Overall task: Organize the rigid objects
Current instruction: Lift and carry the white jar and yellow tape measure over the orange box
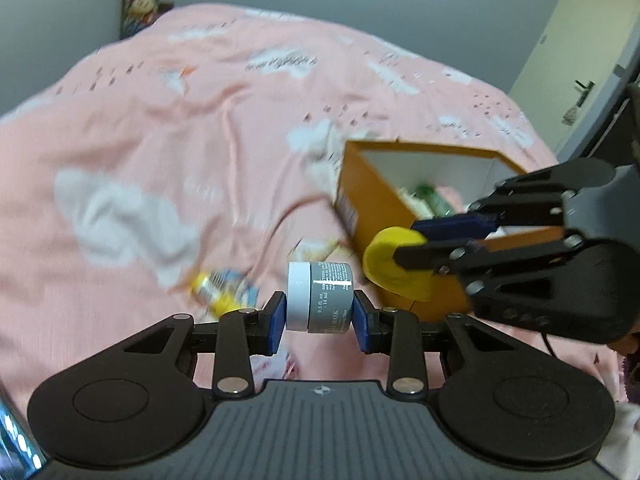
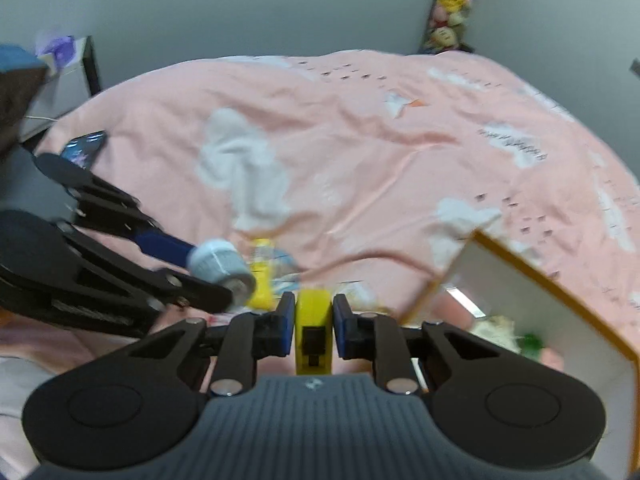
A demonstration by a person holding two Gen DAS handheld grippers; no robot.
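Observation:
My left gripper [image 1: 320, 314] is shut on a small grey jar with a white lid [image 1: 320, 294], held sideways above the pink bedspread [image 1: 160, 120]. In the right wrist view the same jar [image 2: 220, 266] shows in the left gripper [image 2: 212, 276] at the left. My right gripper [image 2: 314, 316] is shut on a yellow plastic object with a black slider [image 2: 314, 340]. From the left wrist view that yellow object [image 1: 384, 264] hangs in the right gripper [image 1: 406, 240] beside the near corner of an open orange box [image 1: 360, 184].
The orange box [image 2: 560, 292] has white inner walls and holds a green item [image 1: 428, 196] and other small things. A yellow tube with blue packaging [image 1: 220, 292] lies on the bedspread below the grippers. A phone [image 2: 84, 146] lies near the bed's far left edge.

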